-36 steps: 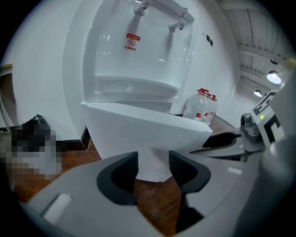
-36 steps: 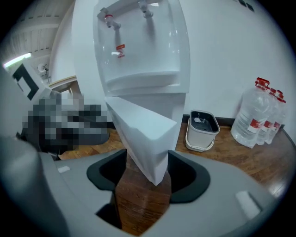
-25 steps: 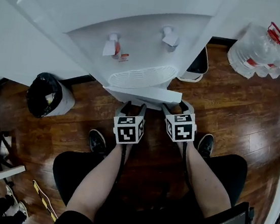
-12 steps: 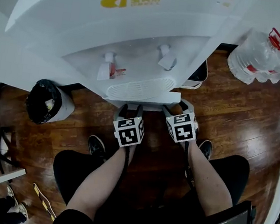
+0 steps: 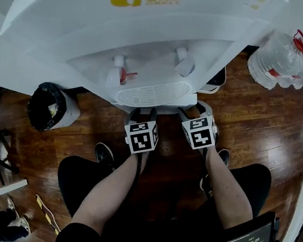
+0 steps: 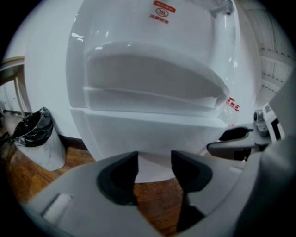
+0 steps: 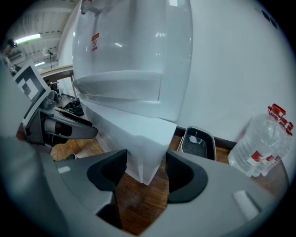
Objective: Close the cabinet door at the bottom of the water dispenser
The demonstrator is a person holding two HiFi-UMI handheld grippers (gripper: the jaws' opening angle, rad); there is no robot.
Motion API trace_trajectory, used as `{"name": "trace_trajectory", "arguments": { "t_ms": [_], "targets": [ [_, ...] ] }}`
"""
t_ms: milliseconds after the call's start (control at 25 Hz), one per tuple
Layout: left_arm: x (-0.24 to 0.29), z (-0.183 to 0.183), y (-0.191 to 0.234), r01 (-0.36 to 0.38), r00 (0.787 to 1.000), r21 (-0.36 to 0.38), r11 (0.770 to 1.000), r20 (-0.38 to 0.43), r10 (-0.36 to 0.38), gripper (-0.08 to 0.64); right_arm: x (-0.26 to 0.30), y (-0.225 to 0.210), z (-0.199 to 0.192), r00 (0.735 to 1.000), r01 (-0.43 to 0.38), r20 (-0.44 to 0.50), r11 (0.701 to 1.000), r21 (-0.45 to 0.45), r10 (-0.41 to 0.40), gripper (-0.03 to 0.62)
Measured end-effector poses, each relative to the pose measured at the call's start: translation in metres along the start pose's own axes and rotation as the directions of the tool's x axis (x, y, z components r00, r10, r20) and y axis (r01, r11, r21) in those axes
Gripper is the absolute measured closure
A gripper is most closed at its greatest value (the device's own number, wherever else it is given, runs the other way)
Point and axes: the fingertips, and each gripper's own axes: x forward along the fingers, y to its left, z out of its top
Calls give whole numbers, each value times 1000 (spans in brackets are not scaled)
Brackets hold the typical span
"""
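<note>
Jaws of left gripper [image 6: 155, 161] and right gripper [image 7: 146, 159] set apart, nothing gripped. Both are aimed at white plastic cabinet door [image 6: 152, 134], at base of white floor-standing water dispenser [image 5: 151, 40]. Door judged nearly flush; final push judged outstanding.

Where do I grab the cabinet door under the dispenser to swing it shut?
Likely its jutting vertical edge, approached from the front: in the right gripper view the cabinet door tapers to a narrow corner sitting between the right gripper's open jaws.
</note>
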Motion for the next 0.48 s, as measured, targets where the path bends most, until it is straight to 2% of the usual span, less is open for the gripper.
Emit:
{"name": "trace_trajectory", "arguments": {
  "t_ms": [480],
  "targets": [
    [5,3,1,-10,1000,8,1000,2,10,321,14,-9,2,1000,5,4,1000,-29,-5,322]
  ]
}}
